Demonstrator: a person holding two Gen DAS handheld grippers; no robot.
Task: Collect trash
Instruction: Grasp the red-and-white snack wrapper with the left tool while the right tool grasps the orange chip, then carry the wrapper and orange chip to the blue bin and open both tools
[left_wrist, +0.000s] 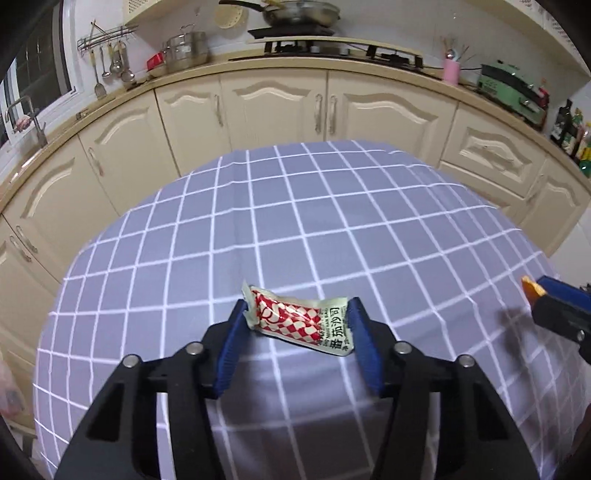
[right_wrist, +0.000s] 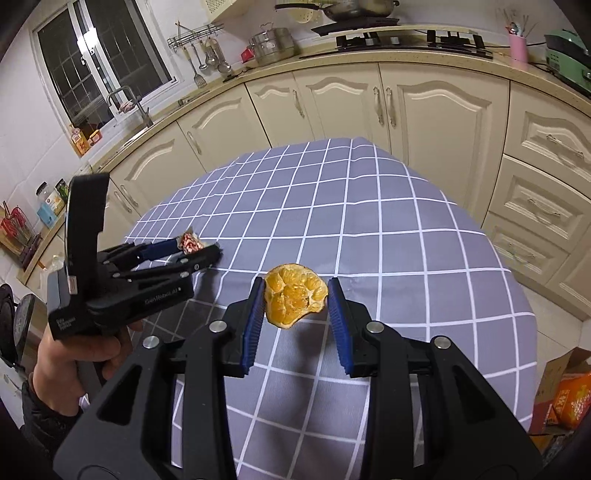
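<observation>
I am holding a crumpled red-and-white checked ketchup sachet (left_wrist: 301, 322) in my left gripper (left_wrist: 297, 325), its blue ribbed fingers (left_wrist: 232, 349) pinching the packet by its two ends above the bench draped in a grey-blue cloth with a white grid (left_wrist: 295, 221). In the left wrist view the sachet is sitting crosswise between the fingers, printed end toward 3 o'clock, and my right gripper is poking in at 3 o'clock near the frame edge. My right gripper (right_wrist: 295, 308) is gripping a dried, shrivelled orange half with its cut face showing (right_wrist: 295, 295); its blue fingers (right_wrist: 253, 325) are pressing on the fruit's sides, holding it over the cloth. In the right wrist view my left gripper is sitting at 9 o'clock, held in my bare left hand (right_wrist: 74, 354), with the sachet at its tip.
</observation>
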